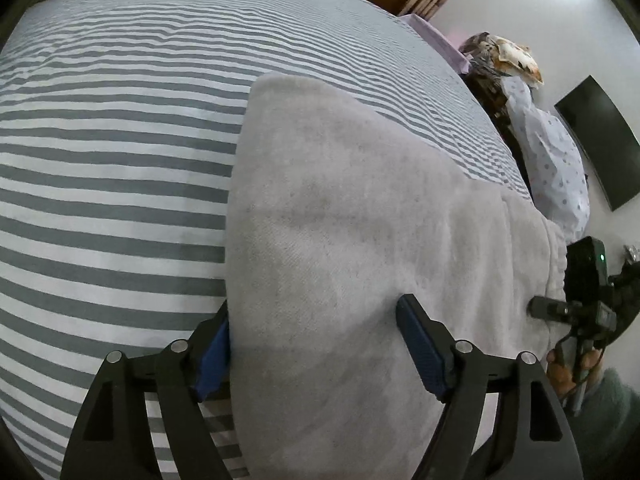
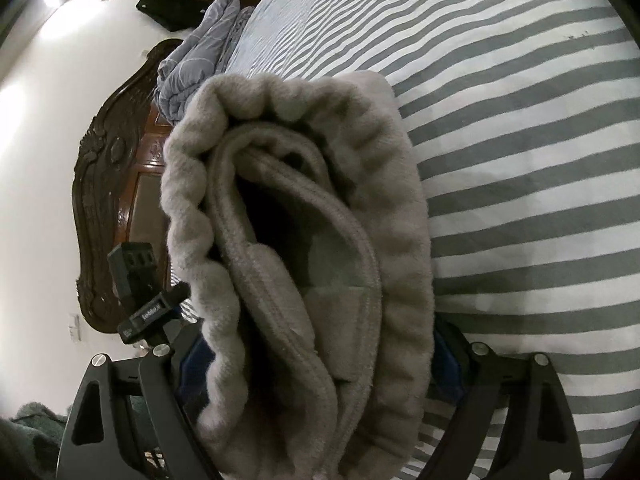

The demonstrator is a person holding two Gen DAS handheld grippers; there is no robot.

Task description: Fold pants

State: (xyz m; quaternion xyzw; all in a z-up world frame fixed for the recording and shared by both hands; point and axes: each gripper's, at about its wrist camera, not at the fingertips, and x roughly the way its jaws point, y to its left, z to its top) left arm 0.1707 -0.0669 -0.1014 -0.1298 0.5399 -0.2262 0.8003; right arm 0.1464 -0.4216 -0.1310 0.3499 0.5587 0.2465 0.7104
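Observation:
The pants are pale grey fleece and lie on the grey-and-white striped bed sheet. My left gripper is open, its blue-padded fingers straddling the near edge of the fabric. In the right wrist view the gathered elastic waistband fills the middle, its opening facing the camera. My right gripper has the waistband between its wide-spread fingers; the pads are mostly hidden by fleece, so grip cannot be told. The right gripper also shows in the left wrist view at the pants' right edge.
A carved dark wooden headboard and a folded grey quilt stand at the bed's end. A dotted white cloth, a patterned bundle and a wall-mounted dark screen lie beyond the bed's right edge.

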